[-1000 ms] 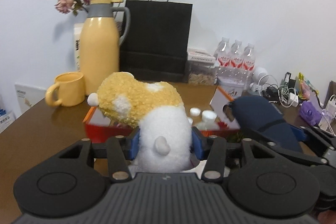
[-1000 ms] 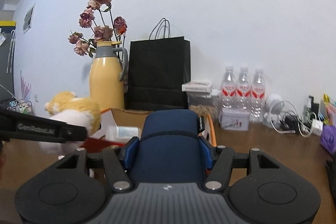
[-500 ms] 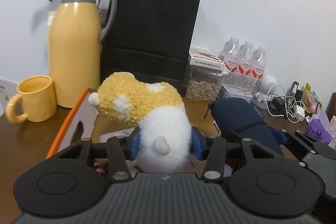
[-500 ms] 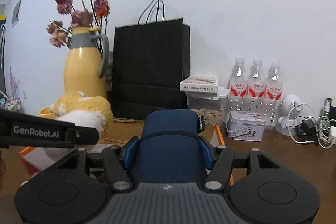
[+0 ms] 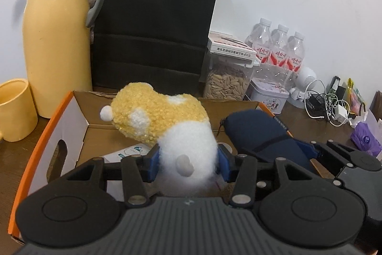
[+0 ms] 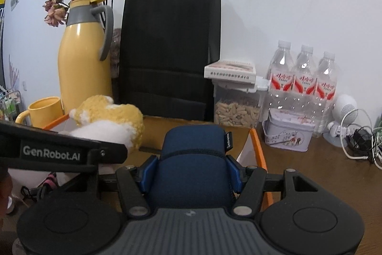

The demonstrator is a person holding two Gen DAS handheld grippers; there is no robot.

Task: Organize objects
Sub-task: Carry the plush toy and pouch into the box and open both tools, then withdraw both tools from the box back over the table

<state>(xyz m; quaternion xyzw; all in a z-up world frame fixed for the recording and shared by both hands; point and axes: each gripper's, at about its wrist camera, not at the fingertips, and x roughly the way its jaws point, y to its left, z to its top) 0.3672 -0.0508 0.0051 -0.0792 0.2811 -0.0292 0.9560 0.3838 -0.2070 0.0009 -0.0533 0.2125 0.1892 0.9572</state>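
Observation:
A yellow and white plush toy [image 5: 162, 116] sits between the blue pads of my left gripper [image 5: 187, 159], whose jaws are opening while the pads still touch its white body. It hangs over the open cardboard box with an orange rim [image 5: 47, 126]. Beside it on the right, a navy blue pouch [image 5: 257, 130] is held over the same box. In the right wrist view my right gripper [image 6: 192, 173] is shut on that pouch [image 6: 193, 159], with the plush toy [image 6: 112, 116] at the left. A white packet [image 5: 126, 152] lies in the box under the plush.
Behind the box stand a yellow thermos jug [image 5: 57, 51] with dried roses, a yellow mug [image 5: 14, 109] and a black paper bag [image 5: 155, 16]. A seed jar [image 5: 226, 80], three water bottles [image 5: 279, 54], a tin [image 5: 269, 97] and tangled cables [image 5: 327, 106] fill the right.
Both grippers have moved forward toward the wall with their loads. The plush and the pouch now hang over the inside of the box, and the jug and bag loom larger.

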